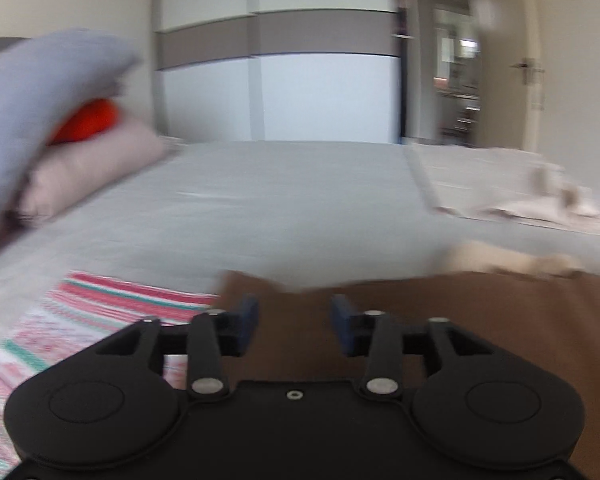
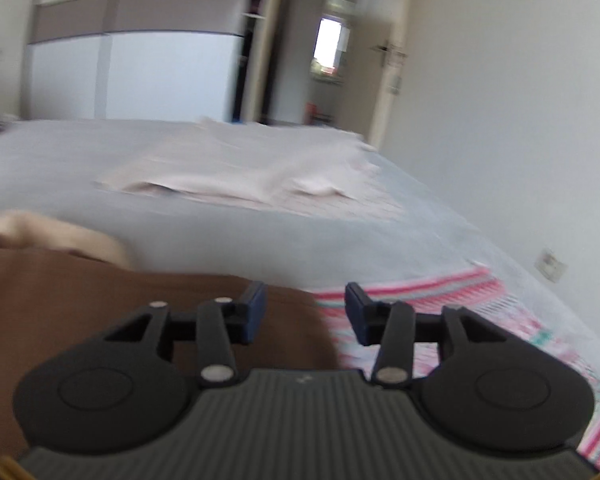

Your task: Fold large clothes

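A brown garment (image 1: pixel 480 320) lies flat at the near edge of the bed, on a pink-striped blanket (image 1: pixel 100 312). My left gripper (image 1: pixel 295 322) hovers over its left part, jaws apart, with nothing pinched between the blue pads. In the right wrist view the brown garment (image 2: pixel 100 300) fills the lower left. My right gripper (image 2: pixel 305 312) stands open over its right edge, where the striped blanket (image 2: pixel 440 312) begins. No cloth is between its pads either. A cream-coloured piece (image 2: pixel 60 236) sticks out beyond the garment's far edge.
The grey bed sheet (image 1: pixel 280 208) stretches ahead. A beige folded cloth (image 2: pixel 240 172) lies further back on the right. A pillow stack with a grey cloth and an orange item (image 1: pixel 88 120) sits at the left. A wardrobe (image 1: pixel 320 80) and an open door stand behind.
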Available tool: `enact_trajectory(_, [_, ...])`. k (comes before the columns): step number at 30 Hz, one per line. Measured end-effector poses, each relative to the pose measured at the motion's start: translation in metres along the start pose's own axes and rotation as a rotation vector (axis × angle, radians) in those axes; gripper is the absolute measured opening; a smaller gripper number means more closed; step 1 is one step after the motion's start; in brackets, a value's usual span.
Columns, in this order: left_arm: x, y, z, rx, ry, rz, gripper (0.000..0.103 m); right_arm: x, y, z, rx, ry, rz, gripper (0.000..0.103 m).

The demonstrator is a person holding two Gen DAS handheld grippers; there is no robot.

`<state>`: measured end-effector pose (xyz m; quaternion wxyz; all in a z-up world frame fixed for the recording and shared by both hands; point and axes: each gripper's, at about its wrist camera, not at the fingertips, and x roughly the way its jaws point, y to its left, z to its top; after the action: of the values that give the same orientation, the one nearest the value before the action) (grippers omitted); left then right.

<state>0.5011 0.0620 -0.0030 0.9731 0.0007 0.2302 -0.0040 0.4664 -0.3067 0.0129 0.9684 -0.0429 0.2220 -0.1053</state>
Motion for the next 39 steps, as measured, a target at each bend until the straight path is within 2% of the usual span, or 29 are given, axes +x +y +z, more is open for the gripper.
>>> enact_trajectory(1, [0.0,-0.014,-0.002,0.008,0.016,-0.057,0.056,-0.006,0.016,0.005,0.004,0.003,0.079,0.073])
enact_trajectory(3, [0.007,-0.036,-0.01,0.031,0.054,-0.114,0.057,-0.008,0.048,0.007,-0.008,0.032,0.214,0.075])
enact_trajectory(5, [0.019,-0.036,-0.019,0.037,0.1,-0.103,0.059,0.004,0.065,0.0,-0.016,0.086,0.243,0.075])
enact_trajectory(7, [0.024,-0.014,-0.024,0.004,0.1,-0.09,0.059,0.023,0.058,-0.013,0.009,0.152,0.225,0.076])
enact_trajectory(8, [0.024,0.0,-0.025,0.017,0.087,-0.054,0.059,0.029,0.045,-0.021,0.029,0.158,0.212,0.076])
enact_trajectory(9, [0.025,0.02,-0.024,0.051,0.081,0.014,0.06,0.029,0.027,-0.027,0.054,0.151,0.194,0.076])
enact_trajectory(10, [0.026,0.042,-0.025,0.058,0.081,0.064,0.064,0.03,0.007,-0.031,0.08,0.154,0.162,0.076])
enact_trajectory(11, [0.025,0.065,-0.026,0.016,0.093,0.097,0.069,0.031,-0.017,-0.034,0.117,0.157,0.127,0.076])
enact_trajectory(12, [0.024,0.088,-0.026,-0.055,0.116,0.137,0.07,0.031,-0.038,-0.036,0.156,0.164,0.088,0.077])
enact_trajectory(14, [0.014,0.117,-0.024,-0.191,0.129,0.137,0.068,0.028,-0.073,-0.038,0.266,0.202,0.023,0.08])
enact_trajectory(15, [0.005,0.119,-0.023,-0.213,0.12,0.123,0.068,0.023,-0.084,-0.037,0.312,0.197,0.033,0.08])
enact_trajectory(16, [-0.005,0.112,-0.019,-0.186,0.101,0.096,0.068,0.012,-0.087,-0.037,0.328,0.174,0.037,0.08])
enact_trajectory(18, [-0.026,0.082,-0.014,-0.111,0.058,0.002,0.069,-0.014,-0.072,-0.034,0.274,0.111,0.093,0.08])
enact_trajectory(22, [-0.063,0.018,-0.026,-0.08,0.073,-0.244,0.069,-0.058,-0.007,-0.035,0.145,0.069,0.305,0.08])
enact_trajectory(23, [-0.069,0.004,-0.035,-0.077,0.09,-0.289,0.069,-0.068,0.011,-0.04,0.115,0.078,0.357,0.08])
enact_trajectory(25, [-0.077,-0.014,-0.056,-0.05,0.117,-0.319,0.069,-0.081,0.039,-0.053,0.057,0.103,0.413,0.08])
enact_trajectory(27, [-0.084,-0.015,-0.08,-0.003,0.083,-0.301,0.069,-0.089,0.052,-0.07,-0.013,0.125,0.396,0.08])
enact_trajectory(30, [-0.094,0.015,-0.101,0.041,0.028,-0.203,0.072,-0.097,0.027,-0.089,0.006,0.124,0.393,0.081])
enact_trajectory(31, [-0.096,0.032,-0.105,0.022,0.03,-0.182,0.075,-0.1,0.01,-0.093,0.042,0.135,0.374,0.081])
enact_trajectory(33, [-0.099,0.066,-0.109,-0.032,0.052,-0.143,0.075,-0.103,-0.021,-0.102,0.034,0.141,0.256,0.081])
enact_trajectory(35, [-0.104,0.087,-0.11,-0.024,0.08,-0.036,0.078,-0.106,-0.052,-0.111,0.062,0.152,0.199,0.081])
enact_trajectory(37, [-0.111,0.112,-0.109,-0.138,0.121,-0.052,0.079,-0.111,-0.079,-0.116,0.152,0.185,0.14,0.084])
enact_trajectory(39, [-0.125,0.125,-0.105,-0.217,0.147,-0.064,0.077,-0.122,-0.102,-0.12,0.267,0.197,0.157,0.084])
